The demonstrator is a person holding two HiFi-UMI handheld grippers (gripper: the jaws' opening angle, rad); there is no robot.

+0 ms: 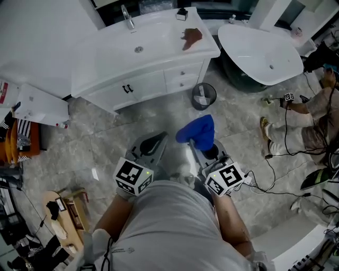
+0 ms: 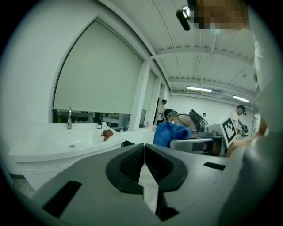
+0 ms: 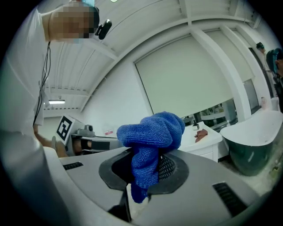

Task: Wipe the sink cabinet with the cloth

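A white sink cabinet (image 1: 143, 84) stands across the floor (image 1: 106, 137) from the person, well apart from both grippers. Its top holds a shallow basin (image 1: 135, 50) with a faucet (image 1: 127, 17) at the back. A brown patch (image 1: 192, 37) lies on the top near its right end, and a small dark item (image 1: 181, 14) sits behind that. A round bin (image 1: 204, 96) stands on the floor just in front of the cabinet's right end, between the cabinet and the right gripper (image 1: 198, 144). A white bathtub (image 1: 259, 47) stands to the right of the cabinet. Beside the tub another person (image 1: 318, 111) sits low on the floor, with black cables (image 1: 275, 159) trailing across the tiles.

Both grippers are held close to the body and point toward the cabinet. The left gripper (image 2: 144, 148) is clenched, its ribbed pads meeting at the tips with nothing between them. The right gripper (image 3: 146, 163) grasps the cloth (image 3: 152, 132).

The cloth is bright blue with a nubby, towel-like weave. It is bunched into a rounded wad that swells above the jaws. A narrow fold is pinched between the pads, and a short tail hangs below them. In the head view the cloth (image 1: 197, 132) sits at the tip of the right gripper, over the floor and short of the bin.
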